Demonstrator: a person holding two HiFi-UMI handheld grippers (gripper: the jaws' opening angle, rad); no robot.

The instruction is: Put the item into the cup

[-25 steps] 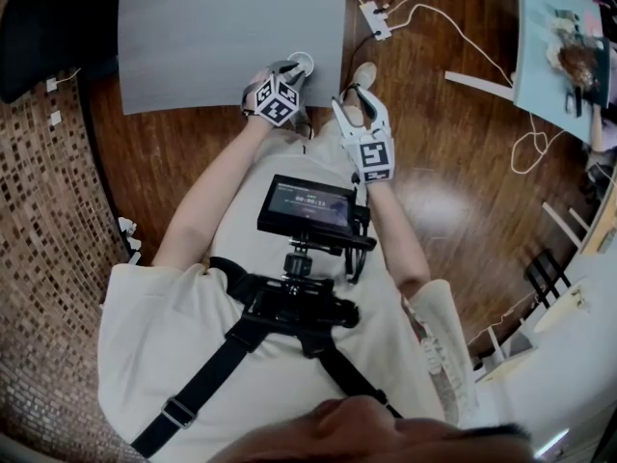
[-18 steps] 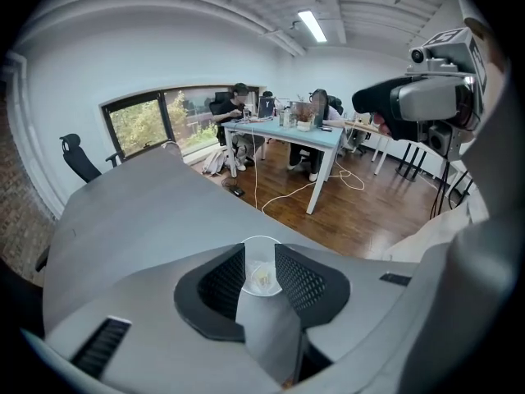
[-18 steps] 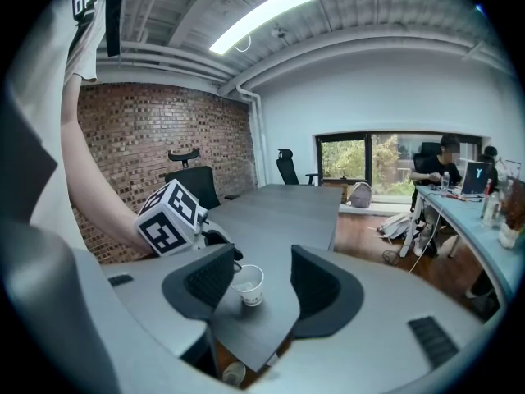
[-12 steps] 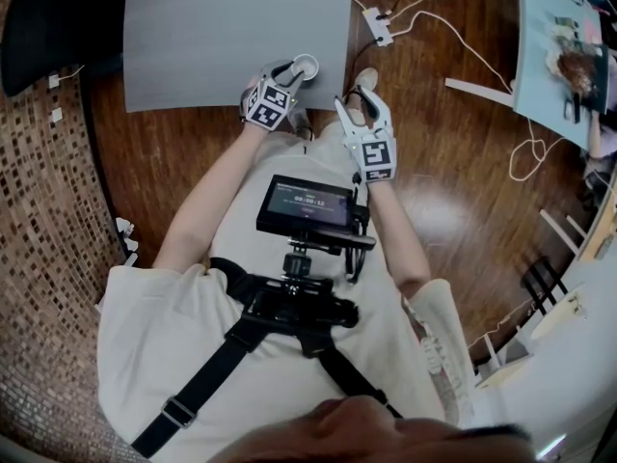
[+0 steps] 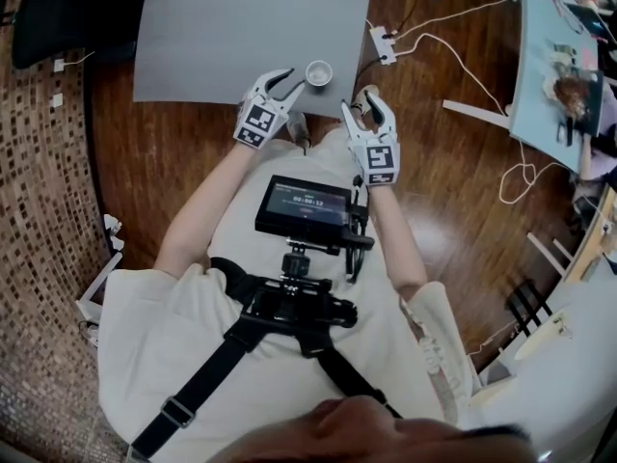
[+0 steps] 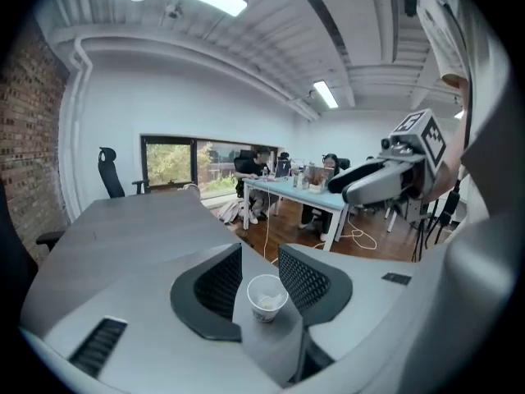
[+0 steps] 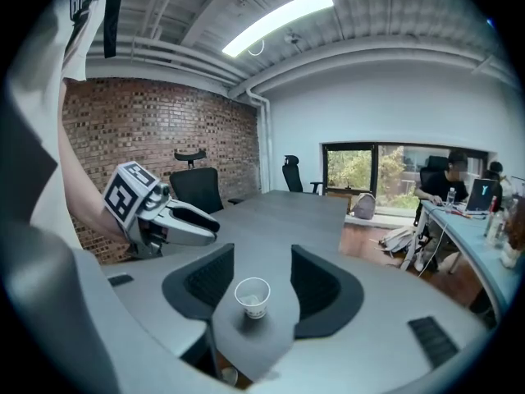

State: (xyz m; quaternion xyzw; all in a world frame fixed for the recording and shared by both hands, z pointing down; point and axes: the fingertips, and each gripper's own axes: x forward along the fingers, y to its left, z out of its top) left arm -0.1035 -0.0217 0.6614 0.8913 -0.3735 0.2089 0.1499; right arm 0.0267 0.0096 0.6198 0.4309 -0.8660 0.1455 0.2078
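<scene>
Well, from my end the wooden floor [image 5: 453, 201] takes up most of the head view, with the grey table [image 5: 241, 27] across the top of it. I have the left gripper [image 5: 292, 79] over the table's near edge. Its jaws are spread wide, having just been opening, and nothing sits between the pads. My right gripper [image 5: 369, 99] hangs beside it near the table's corner, with its jaws likewise apart and empty. The white paper cup [image 6: 266, 313] stands upright on the table close to that edge, just past the left gripper's tips and touching neither gripper. Both gripper views frame it in the gap between their jaws. The item [image 6: 267, 300], small and pale, lies in the bottom of the cup.
</scene>
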